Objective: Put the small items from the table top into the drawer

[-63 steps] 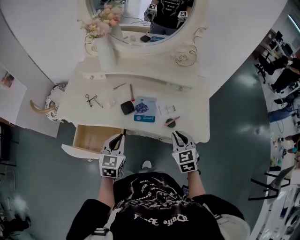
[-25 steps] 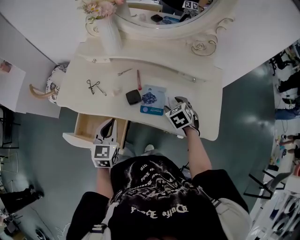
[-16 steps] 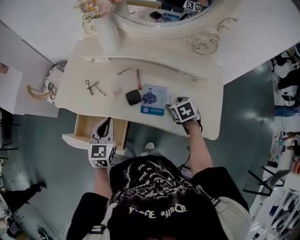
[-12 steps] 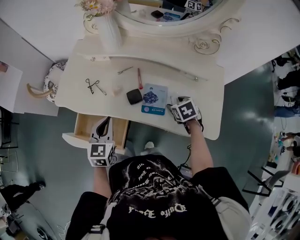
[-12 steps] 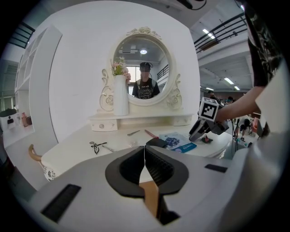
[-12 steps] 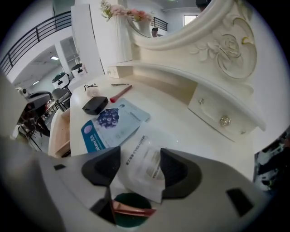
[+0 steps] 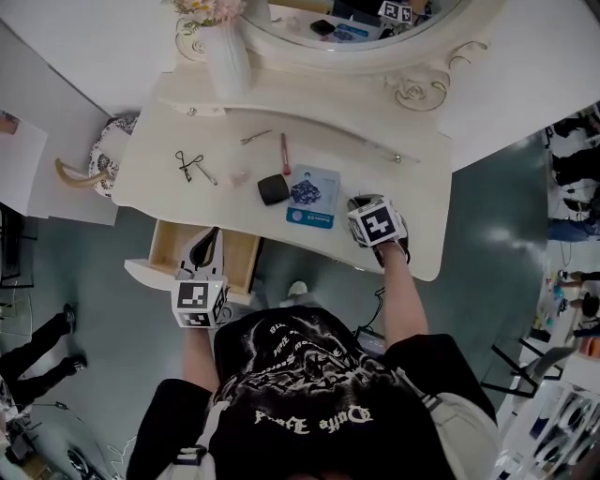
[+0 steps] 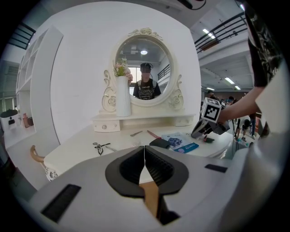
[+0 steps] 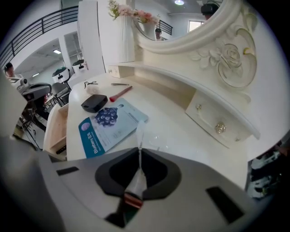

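Note:
My right gripper (image 7: 359, 204) is low over the white dressing table (image 7: 412, 202), just right of the blue sachet (image 7: 314, 197). Its jaws are closing, and in the right gripper view a thin clear packet (image 9: 139, 136) stands pinched between them at the right gripper (image 9: 139, 152). A red-edged item (image 9: 131, 199) lies under the jaws. My left gripper (image 7: 208, 236) hovers shut and empty over the open wooden drawer (image 7: 178, 267). On the top lie a black compact (image 7: 273, 188), a red stick (image 7: 285, 153), an eyelash curler (image 7: 186, 162) and a hairpin (image 7: 253, 137).
A white vase with flowers (image 7: 228, 52) and an oval mirror (image 7: 375, 28) stand at the back on a raised shelf with a small knobbed drawer (image 9: 213, 122). A patterned stool (image 7: 103, 159) stands left of the table. The person's body is close to the table front.
My right gripper went from in front of the table onto the top beside the blue sachet and has stayed there. The left gripper has kept its place over the drawer.

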`<state>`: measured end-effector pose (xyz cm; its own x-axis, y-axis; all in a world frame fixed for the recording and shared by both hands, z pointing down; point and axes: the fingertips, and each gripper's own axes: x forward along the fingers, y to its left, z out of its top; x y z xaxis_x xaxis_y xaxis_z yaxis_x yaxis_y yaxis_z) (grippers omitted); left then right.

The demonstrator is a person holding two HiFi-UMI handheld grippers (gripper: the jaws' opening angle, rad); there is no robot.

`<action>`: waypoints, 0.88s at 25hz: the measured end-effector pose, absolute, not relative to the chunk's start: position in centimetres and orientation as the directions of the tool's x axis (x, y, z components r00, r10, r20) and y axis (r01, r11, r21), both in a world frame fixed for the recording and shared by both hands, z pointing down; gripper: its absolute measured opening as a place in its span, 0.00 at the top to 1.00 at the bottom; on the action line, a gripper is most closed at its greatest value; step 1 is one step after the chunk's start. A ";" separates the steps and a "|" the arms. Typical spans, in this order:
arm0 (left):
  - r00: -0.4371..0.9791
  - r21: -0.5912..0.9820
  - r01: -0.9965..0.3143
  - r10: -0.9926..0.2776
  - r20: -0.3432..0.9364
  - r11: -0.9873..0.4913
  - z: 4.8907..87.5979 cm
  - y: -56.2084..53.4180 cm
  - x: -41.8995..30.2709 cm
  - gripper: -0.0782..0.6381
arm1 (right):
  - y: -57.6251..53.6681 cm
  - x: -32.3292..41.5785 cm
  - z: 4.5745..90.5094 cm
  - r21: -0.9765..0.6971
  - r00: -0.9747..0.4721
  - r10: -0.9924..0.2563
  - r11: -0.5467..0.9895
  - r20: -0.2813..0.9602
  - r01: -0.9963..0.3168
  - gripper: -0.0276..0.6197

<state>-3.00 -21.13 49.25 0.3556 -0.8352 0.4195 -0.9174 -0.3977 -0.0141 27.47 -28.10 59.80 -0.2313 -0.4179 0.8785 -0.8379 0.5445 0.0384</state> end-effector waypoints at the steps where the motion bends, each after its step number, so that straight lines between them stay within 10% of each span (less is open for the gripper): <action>1: 0.354 -0.015 -0.918 -0.836 0.419 -0.396 49.2 -21.1 -3.1 0.87 | -28.1 27.5 59.8 0.050 -0.224 -0.422 0.548 0.878 -0.835 0.91; 22: 0.272 0.004 -0.955 -0.868 0.416 -0.297 49.8 -17.9 -6.1 0.87 | -31.4 27.0 52.7 0.286 -0.191 -0.703 0.501 0.685 -0.817 0.93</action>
